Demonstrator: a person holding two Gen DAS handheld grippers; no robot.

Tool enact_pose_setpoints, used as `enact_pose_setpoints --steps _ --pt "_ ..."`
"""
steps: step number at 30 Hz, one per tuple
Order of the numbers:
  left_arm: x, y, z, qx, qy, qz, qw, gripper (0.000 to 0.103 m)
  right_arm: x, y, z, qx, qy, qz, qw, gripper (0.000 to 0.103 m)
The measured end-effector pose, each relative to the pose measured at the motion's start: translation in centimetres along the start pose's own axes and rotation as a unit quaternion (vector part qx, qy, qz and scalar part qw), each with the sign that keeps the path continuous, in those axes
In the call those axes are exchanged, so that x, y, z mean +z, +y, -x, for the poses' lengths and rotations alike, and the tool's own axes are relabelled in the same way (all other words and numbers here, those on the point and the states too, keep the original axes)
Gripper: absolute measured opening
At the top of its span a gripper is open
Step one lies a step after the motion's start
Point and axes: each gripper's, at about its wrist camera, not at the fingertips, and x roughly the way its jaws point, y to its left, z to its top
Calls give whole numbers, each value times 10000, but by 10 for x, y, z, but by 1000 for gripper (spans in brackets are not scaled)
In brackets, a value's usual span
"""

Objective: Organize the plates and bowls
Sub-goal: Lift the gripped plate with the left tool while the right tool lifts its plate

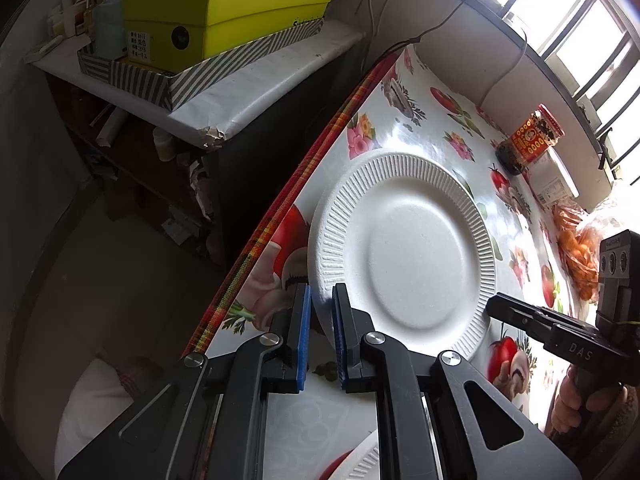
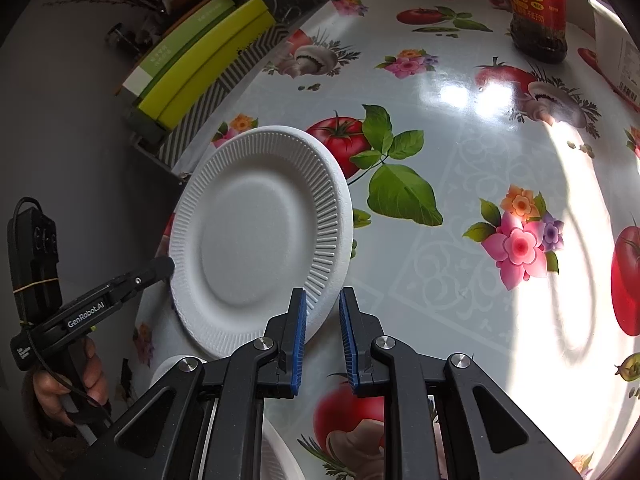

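Note:
A white ribbed paper plate (image 1: 404, 256) is tilted up over the table's left edge; it also shows in the right wrist view (image 2: 260, 240). My left gripper (image 1: 321, 312) straddles its near rim with a gap between the blue pads, and its fingertips (image 2: 160, 268) meet the plate's left rim in the right wrist view. My right gripper (image 2: 322, 320) is open at the plate's lower right rim, the rim beside its left pad; its finger (image 1: 516, 314) reaches the plate's right rim in the left wrist view. Another white plate (image 1: 360, 460) lies under my left gripper.
The table wears a glossy flower-and-tomato cloth (image 2: 460, 208). A red-labelled sauce jar (image 2: 538, 8) and a white box (image 1: 554, 180) stand at the far side, with an orange bag (image 1: 580, 248). A shelf with yellow-green boxes (image 1: 224, 20) stands left of the table.

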Motion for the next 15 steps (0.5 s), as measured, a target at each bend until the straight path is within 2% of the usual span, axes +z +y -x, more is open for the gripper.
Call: enact_pose_setpoints --steps 15 --pt "1 -2 9 -100 -71 -12 9999 11 -1 4 17 12 -123 15 9999 17"
